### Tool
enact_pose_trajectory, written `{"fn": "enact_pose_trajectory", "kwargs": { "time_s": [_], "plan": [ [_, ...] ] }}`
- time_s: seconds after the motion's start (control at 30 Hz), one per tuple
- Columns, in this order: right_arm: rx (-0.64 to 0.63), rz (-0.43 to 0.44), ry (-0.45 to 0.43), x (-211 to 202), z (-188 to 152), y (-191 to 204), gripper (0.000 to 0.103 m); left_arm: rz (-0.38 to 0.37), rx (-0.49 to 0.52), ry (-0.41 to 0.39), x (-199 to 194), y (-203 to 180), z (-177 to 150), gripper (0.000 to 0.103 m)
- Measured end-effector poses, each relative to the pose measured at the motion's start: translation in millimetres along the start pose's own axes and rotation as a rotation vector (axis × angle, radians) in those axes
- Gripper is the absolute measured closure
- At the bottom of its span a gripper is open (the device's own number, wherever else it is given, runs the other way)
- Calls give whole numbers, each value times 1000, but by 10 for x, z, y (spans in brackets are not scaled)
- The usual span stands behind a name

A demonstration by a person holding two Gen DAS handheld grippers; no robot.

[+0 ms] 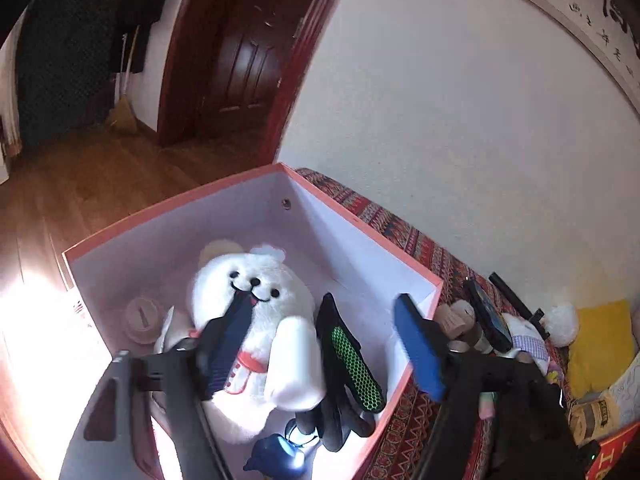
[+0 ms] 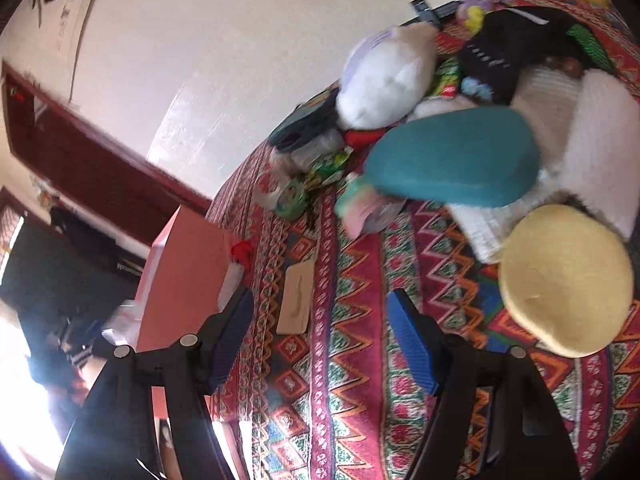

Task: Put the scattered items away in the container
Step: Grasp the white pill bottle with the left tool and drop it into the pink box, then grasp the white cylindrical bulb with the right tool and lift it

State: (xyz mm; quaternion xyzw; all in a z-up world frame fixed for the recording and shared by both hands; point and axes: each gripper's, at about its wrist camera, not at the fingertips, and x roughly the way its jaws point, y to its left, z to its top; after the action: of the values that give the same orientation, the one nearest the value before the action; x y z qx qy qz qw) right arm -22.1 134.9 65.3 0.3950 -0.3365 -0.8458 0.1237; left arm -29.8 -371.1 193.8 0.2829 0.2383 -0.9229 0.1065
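Nearest the lens on my left side: blue-padded fingers of my left gripper, spread wide with nothing between them, hanging over the open box. Box has pink rims and white inner walls; its far corner points at the white wall, and its right rim runs along the patterned cloth beside it. Inside: white plush bear takes the middle, a black glove with green mesh leans against the right wall, a round pale lid sits at the left wall, a small blue item at the near edge, partly blown out by glare. Free floor in the box only along the far walls. Right of the box, a heap on the cloth: dark remote-like objects, rolls, a yellow cushion; details hard to make out. Right view: my right gripper is also spread, empty, above the cloth. Bare cloth under and ahead of the fingers, apart from a flat beige piece just ahead of the left finger. Further out: yellow round pad to the right, teal case, white plush, clutter behind, blurred. Box outer wall sits left, cut off by my finger.
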Motion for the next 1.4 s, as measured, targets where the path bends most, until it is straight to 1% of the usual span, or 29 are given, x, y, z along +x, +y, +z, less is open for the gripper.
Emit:
{"fn": "enact_pose_trajectory", "kwargs": {
  "time_s": [0.07,0.13,0.17,0.23,0.3,0.4,0.47,0.63,0.67,0.77,0.83,0.87,0.9,1.03,1.13,1.23,1.4],
  "plan": [
    [-40,17,40,105,-87,113,35,-4,-4,-68,-146,15,41,8],
    [-70,41,86,210,-181,215,40,11,-15,-107,-265,105,99,3],
    [-79,61,112,265,-233,265,42,19,-27,-118,-308,173,123,2],
    [-77,107,163,384,-320,367,45,28,-53,-118,-358,294,140,2],
    [-54,146,202,554,-372,483,47,38,-82,-101,-353,405,142,2],
    [16,227,267,936,-360,689,54,52,-124,-83,-332,534,131,2],
    [59,249,289,1248,-307,834,59,53,-141,-81,-338,644,147,2],
    [171,239,321,1903,-195,1034,64,66,-141,-61,-253,751,147,2],
    [167,211,323,2002,-181,1067,66,69,-140,-55,-233,772,149,2],
    [153,123,326,2191,-178,1116,66,70,-146,-45,-205,851,165,2],
    [143,52,321,2262,-202,1111,66,71,-150,-42,-202,902,181,2],
    [143,41,320,2295,-221,1104,66,73,-154,-42,-202,927,186,2],
    [147,40,320,2329,-242,1095,66,74,-158,-41,-206,949,189,2],
    [136,34,281,2386,-261,1045,76,82,-156,-33,-199,1013,187,2],
    [136,53,269,2345,-291,1022,77,92,-156,-31,-192,1055,189,2],
    [146,70,275,2183,-338,927,77,94,-160,-32,-205,1084,192,2],
    [132,105,241,1656,-325,779,77,87,-159,-20,-203,1065,177,2]
  ]
}}
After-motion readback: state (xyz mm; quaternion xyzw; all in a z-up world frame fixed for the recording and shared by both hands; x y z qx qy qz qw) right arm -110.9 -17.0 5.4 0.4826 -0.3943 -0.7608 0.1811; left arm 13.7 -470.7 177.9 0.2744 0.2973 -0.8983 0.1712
